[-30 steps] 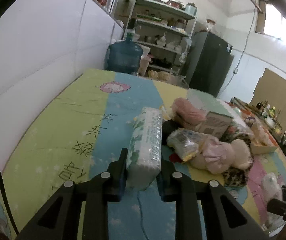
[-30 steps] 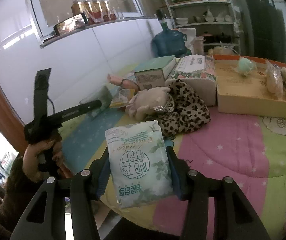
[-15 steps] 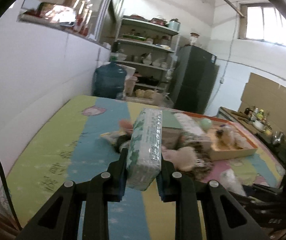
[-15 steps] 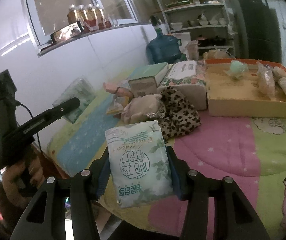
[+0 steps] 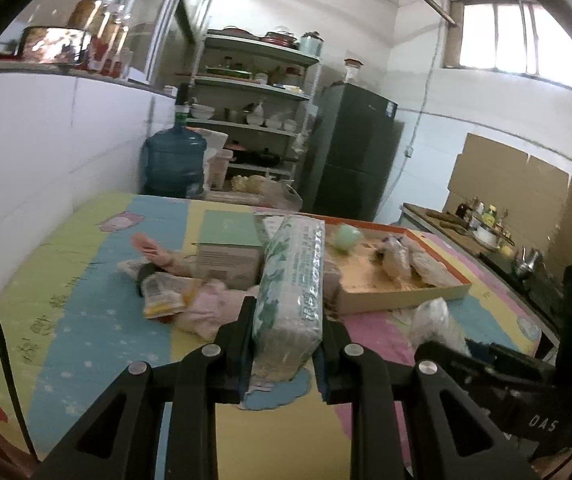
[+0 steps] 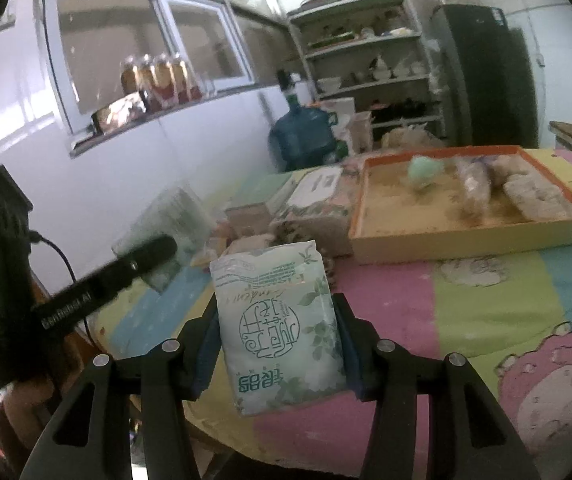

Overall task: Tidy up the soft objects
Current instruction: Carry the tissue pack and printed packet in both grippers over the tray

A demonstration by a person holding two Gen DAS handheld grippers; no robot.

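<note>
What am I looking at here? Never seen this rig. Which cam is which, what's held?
There is no robot arm: a person holds a two-finger tool in each hand, with a fisheye camera looking along its fingers. In the left wrist view, the left gripper is shut on a tissue pack, seen edge-on. In the right wrist view, the right gripper is shut on a flat tissue pack; the black tool at left is the other gripper. Both are above a table under a colourful cloth. On it stands an orange-rimmed tray holding a green ball and bagged items, beside a pile of soft things and boxes.
</note>
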